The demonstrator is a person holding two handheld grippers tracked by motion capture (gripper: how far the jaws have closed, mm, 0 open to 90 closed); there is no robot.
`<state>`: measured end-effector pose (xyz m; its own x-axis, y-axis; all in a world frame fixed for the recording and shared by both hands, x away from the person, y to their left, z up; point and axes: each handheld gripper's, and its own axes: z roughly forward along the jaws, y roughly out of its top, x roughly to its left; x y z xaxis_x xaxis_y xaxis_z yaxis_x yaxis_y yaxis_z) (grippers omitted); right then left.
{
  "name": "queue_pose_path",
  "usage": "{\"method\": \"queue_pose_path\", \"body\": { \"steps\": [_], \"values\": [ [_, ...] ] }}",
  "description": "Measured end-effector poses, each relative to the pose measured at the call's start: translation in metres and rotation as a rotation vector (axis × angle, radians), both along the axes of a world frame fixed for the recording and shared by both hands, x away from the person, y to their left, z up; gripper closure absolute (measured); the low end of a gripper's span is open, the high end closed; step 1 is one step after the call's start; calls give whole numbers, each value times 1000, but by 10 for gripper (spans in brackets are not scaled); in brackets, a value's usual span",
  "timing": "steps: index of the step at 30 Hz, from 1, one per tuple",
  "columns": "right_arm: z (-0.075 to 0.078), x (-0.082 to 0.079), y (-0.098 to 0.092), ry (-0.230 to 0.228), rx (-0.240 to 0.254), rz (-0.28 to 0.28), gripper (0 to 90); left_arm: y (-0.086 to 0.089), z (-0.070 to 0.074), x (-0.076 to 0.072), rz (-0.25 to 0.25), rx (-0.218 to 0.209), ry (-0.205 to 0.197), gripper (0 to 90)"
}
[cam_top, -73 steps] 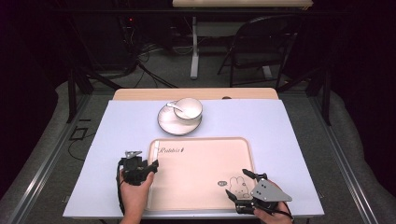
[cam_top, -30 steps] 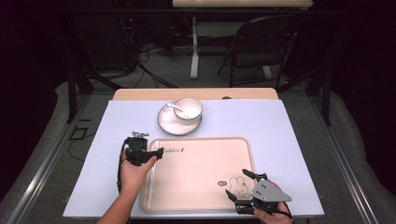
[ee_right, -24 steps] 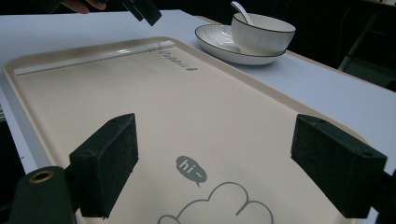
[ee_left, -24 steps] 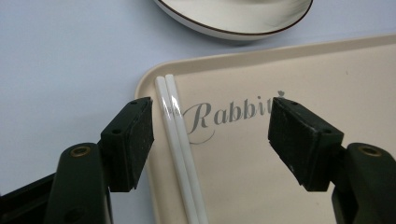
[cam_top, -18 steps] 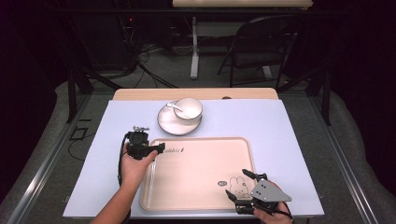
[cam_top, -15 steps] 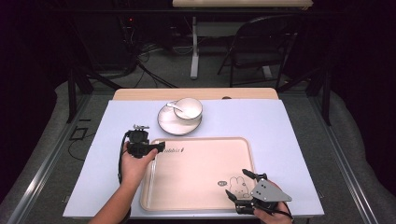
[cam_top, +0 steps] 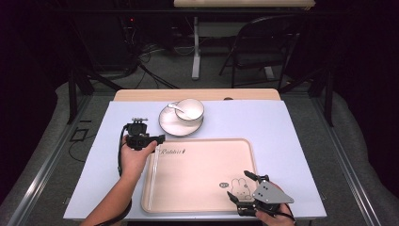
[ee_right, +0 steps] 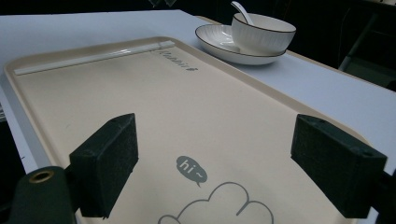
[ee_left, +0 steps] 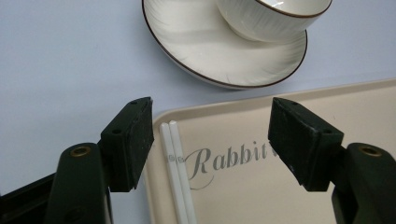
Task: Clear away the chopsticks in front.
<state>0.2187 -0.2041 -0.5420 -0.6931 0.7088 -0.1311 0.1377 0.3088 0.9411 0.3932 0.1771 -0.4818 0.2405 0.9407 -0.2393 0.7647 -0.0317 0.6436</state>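
Reaching toward the far left corner of the tray (cam_top: 202,174), the left gripper (cam_top: 155,138) is hovering with its jaws spread wide and gripping nothing. In the left gripper view, the white chopsticks (ee_left: 176,172) are lying side by side on the tray along its left edge, just inside the rim, and the saucer (ee_left: 210,51) with the bowl (ee_left: 271,18) on it is sitting just past the tray, on the blue table cover (cam_top: 282,127). A spoon (ee_right: 242,10) is resting in the bowl. The right gripper (cam_top: 242,186) is idling over the tray's near right corner, by the rabbit drawing, its jaws also wide apart and empty. Judging by the layout, the chopsticks are already placed (a table setting seems to be gathering on the tray), while the saucer and bowl are waiting outside it; the left gripper looks headed for them.
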Motion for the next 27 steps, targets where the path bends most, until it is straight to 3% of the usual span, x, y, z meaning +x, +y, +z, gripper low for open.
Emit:
{"method": "queue_pose_path", "body": {
  "steps": [13, 27],
  "values": [
    [0, 0, 0, -2, 0, 2, 142, -2, 21, 21, 10, -20, -12, 311],
    [0, 1, 0, 2, 2, 1, 142, -11, 27, 47, 43, -6, -7, 311]
  ]
}}
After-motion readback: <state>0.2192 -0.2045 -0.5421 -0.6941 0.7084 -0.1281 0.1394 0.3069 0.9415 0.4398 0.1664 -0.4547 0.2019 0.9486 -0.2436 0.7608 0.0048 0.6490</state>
